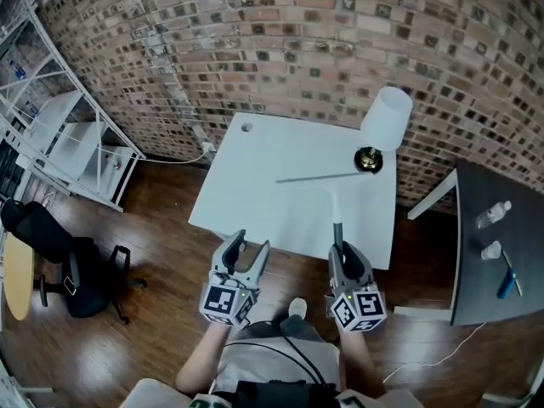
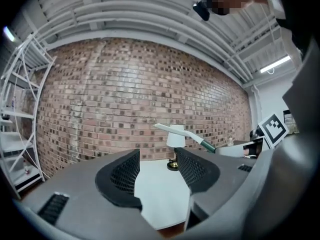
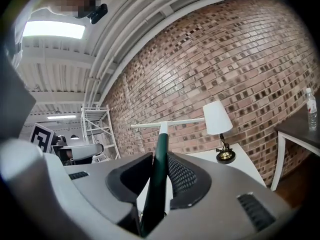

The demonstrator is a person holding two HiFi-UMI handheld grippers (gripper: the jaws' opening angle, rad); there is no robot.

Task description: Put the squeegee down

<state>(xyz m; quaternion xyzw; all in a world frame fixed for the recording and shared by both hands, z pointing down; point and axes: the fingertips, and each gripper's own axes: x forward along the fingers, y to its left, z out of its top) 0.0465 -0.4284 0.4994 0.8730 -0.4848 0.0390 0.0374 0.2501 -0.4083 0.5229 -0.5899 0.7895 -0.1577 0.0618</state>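
The squeegee point(image 1: 333, 195) has a dark green handle, a white neck and a long thin blade. It hangs level over the near right part of the white table point(image 1: 255, 185). My right gripper point(image 1: 338, 250) is shut on the green handle point(image 3: 159, 169), and the blade point(image 3: 167, 125) points ahead towards the brick wall. My left gripper point(image 1: 247, 254) hovers at the table's near edge, open, with nothing between its fingers point(image 2: 125, 176). In the left gripper view the squeegee point(image 2: 182, 133) shows ahead to the right, in front of the lamp.
A white-shaded lamp point(image 1: 384, 121) with a brass foot stands at the table's far right corner. A dark side table point(image 1: 476, 262) at the right carries bottles and a blue tool. A white shelf rack point(image 1: 68, 143) and a black office chair point(image 1: 59, 262) stand at the left.
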